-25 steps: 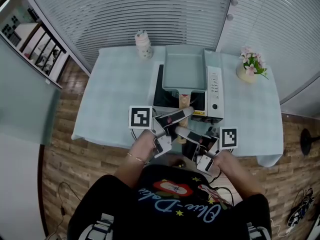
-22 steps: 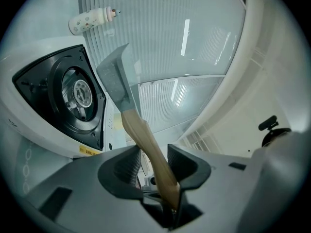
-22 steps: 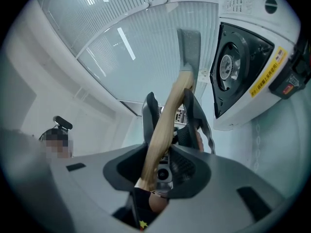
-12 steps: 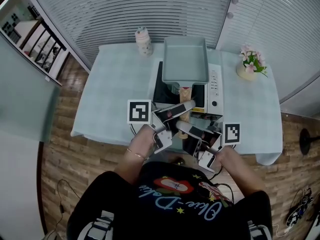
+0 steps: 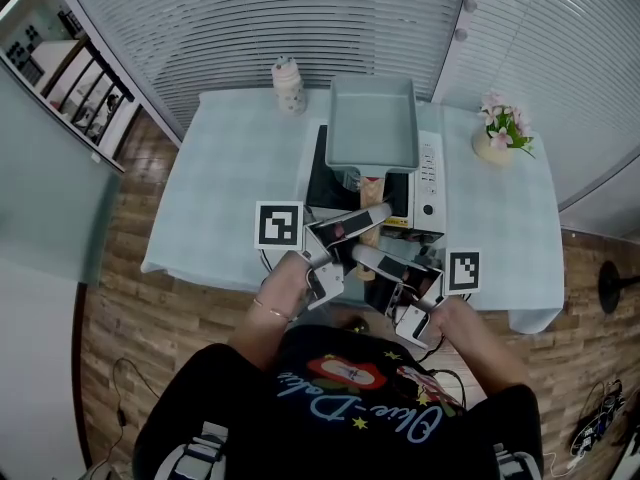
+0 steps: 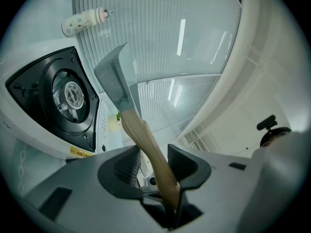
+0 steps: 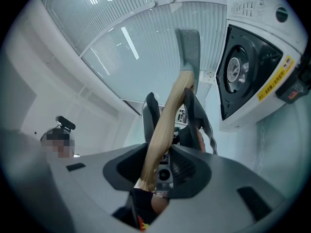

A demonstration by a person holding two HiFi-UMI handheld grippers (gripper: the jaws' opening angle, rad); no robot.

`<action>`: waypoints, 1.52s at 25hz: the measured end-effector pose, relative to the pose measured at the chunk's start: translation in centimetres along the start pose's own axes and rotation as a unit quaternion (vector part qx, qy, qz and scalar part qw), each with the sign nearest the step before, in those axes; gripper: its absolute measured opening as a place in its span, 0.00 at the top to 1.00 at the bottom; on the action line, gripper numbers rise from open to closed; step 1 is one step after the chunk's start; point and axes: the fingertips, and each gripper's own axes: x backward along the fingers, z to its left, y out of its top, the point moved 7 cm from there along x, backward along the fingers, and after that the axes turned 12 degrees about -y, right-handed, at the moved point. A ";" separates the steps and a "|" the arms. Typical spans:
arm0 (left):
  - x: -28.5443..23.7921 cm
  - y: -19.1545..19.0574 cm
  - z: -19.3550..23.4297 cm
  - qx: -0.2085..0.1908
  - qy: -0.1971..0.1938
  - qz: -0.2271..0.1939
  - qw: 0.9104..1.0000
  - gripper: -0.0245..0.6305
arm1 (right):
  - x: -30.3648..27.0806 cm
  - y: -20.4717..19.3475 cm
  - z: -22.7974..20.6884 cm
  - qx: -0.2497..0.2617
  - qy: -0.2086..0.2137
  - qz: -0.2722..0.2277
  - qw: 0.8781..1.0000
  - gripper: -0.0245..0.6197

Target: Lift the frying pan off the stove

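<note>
While left gripper [image 6: 151,159] and right gripper [image 7: 160,166] clamp the wooden handle [image 5: 371,185], the frying pan [image 5: 372,118] could droop onto the stove [image 5: 428,183] — its weight sits far out.

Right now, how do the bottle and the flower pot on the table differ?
The bottle stands at the back left of the stove; the flower pot stands to its right. The bottle is tall, narrow and white; the flower pot is squat, round and holds pink flowers. Both stand upright on the table, apart from the stove.
</note>
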 end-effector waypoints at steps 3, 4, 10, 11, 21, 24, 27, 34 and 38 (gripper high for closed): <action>-0.1 0.0 -0.1 -0.001 0.000 0.001 1.000 0.72 | 0.0 0.0 0.1 0.002 0.001 0.000 1.000 0.77; -0.1 0.0 -0.2 -0.002 -0.001 0.001 1.000 0.72 | 0.0 0.0 0.1 0.003 0.001 0.000 1.000 0.77; 0.0 0.0 -0.2 0.001 0.001 -0.001 1.000 0.72 | 0.0 0.0 0.1 0.000 0.001 -0.001 1.000 0.76; 0.0 0.0 -0.2 0.003 0.002 -0.001 1.000 0.72 | 0.0 0.0 0.1 0.000 0.001 -0.001 1.000 0.76; -0.3 -0.2 -0.2 0.000 0.001 0.008 1.000 0.72 | 0.0 -0.2 0.2 0.009 0.004 0.001 1.000 0.75; -0.2 -0.1 -0.1 0.002 0.002 0.009 1.000 0.72 | 0.0 -0.2 0.1 0.005 0.004 -0.001 1.000 0.75; -0.2 -0.1 -0.1 0.007 0.003 0.007 1.000 0.72 | 0.0 -0.1 0.1 0.001 0.004 -0.001 1.000 0.75; -0.2 0.0 0.0 0.002 0.003 0.007 1.000 0.72 | 0.0 0.0 0.0 0.001 0.005 -0.002 1.000 0.75; -0.1 -0.1 -0.3 0.002 0.003 0.006 1.000 0.72 | -0.1 -0.2 0.3 0.001 0.007 -0.002 1.000 0.75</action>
